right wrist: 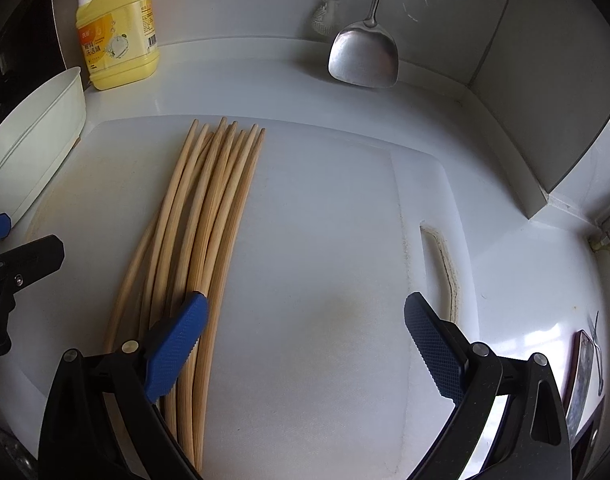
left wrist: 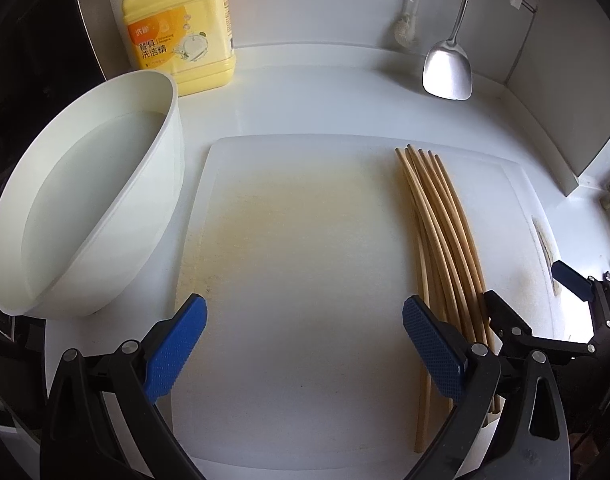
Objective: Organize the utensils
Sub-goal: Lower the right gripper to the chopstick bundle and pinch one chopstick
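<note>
Several wooden chopsticks lie in a loose bundle on a white cutting board. My left gripper hovers open over the board's bare middle, its right finger beside the bundle. In the right wrist view, my right gripper is open too; its left finger sits over the near part of the chopsticks and nothing is held. The right gripper's black fingers show at the right edge of the left wrist view. Part of the left gripper shows at the left in the right wrist view.
A white bowl stands left of the board. A yellow dish soap bottle is at the back left. A metal spatula and a brush hang on the back wall.
</note>
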The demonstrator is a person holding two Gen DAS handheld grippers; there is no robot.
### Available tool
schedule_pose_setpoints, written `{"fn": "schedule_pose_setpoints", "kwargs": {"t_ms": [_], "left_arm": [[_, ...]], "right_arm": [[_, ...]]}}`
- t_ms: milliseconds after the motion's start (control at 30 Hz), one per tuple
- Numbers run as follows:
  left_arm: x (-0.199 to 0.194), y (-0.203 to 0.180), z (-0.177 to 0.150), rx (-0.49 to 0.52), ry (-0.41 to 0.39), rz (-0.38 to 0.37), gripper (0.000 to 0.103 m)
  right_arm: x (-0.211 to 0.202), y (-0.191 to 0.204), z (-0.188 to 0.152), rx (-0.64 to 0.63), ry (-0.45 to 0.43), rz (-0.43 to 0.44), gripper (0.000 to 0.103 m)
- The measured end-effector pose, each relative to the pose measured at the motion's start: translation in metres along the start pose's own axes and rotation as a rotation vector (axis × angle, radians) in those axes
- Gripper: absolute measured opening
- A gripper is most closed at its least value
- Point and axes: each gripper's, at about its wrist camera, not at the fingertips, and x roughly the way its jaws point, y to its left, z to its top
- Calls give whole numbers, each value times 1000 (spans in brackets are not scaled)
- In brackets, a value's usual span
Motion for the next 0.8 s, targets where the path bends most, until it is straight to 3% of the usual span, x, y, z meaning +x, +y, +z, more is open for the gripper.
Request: {"fn": "schedule_pose_setpoints", "kwargs": {"t_ms": [233,500,800], "left_arm": [[8,-10,-1,23,9,-5,97],[16,-23,-2,40,0,-27,97],[27,-34,-5,61,15,-19,97]], "right_arm": [[9,-10,2,7,-19,-28,94],[14,-43,-5,85,-29,29,94],[14,-46,-11,102,-34,62,94]]}}
